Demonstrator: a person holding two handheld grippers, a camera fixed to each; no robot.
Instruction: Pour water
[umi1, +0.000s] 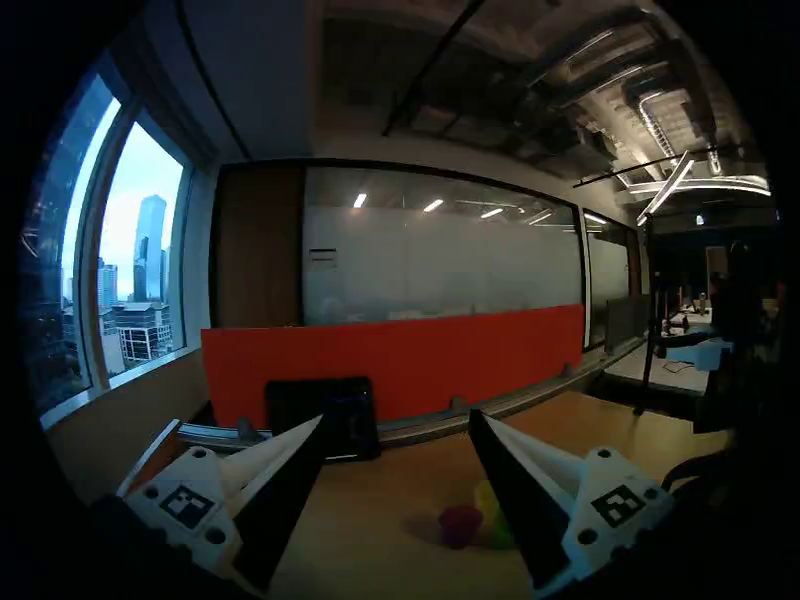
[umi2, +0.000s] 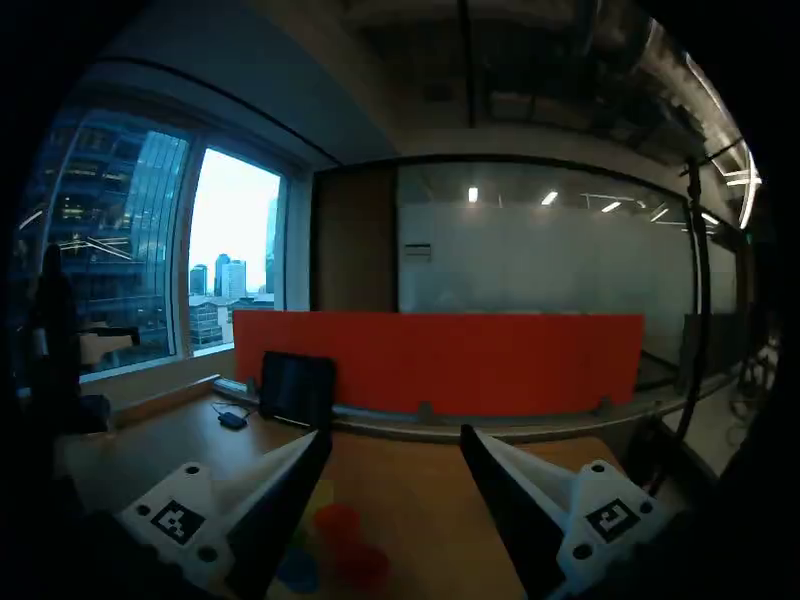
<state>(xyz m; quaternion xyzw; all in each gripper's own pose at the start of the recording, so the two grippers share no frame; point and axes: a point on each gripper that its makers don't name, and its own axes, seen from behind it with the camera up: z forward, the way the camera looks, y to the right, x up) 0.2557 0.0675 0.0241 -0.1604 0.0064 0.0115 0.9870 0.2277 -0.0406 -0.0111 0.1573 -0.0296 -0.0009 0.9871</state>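
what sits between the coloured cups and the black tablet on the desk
Nothing but bare wooden desk lies between the coloured cups and the tablet, as the left gripper view shows.

No legible text, small notice on the glass wall — too blurred to read

In the right gripper view a wooden desk lies at 6 o'clock. An orange panel stands upright along its far edge, at centre. A dark tablet leans just before the panel at 8 o'clock, with a small dark object on a cable beside it. A window showing towers sits at 9 o'clock, a frosted glass wall at 1 o'clock and a thin black pole at 3 o'clock.
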